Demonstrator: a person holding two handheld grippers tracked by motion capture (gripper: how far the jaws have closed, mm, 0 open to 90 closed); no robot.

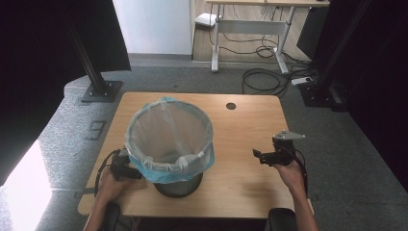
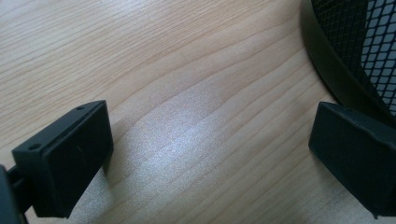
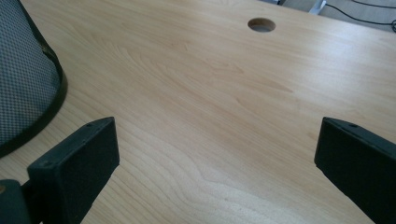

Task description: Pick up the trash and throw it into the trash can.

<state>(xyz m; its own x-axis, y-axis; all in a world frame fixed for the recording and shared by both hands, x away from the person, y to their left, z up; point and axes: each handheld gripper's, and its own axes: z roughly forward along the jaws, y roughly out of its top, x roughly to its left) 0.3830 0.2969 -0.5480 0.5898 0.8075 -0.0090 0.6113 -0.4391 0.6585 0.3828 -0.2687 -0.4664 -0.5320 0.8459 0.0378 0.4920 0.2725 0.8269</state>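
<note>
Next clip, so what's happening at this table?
A person sits at a wooden table with a two-jaw gripper in each hand. A black mesh bin, lined with a blue-rimmed plastic bag folded over its rim, stands on the table. The left gripper sits low beside the bin's base, jaws open, holding nothing. The right gripper is off to the bin's other side, apart from it, jaws open and empty. Nothing is gripped at this moment.

From above your side you look forward and down at the table [image 1: 250, 125]. Each gripper view skims close over its wood between spread jaws; both catch the mesh bin [image 2: 369, 42] beside one jaw.
</note>
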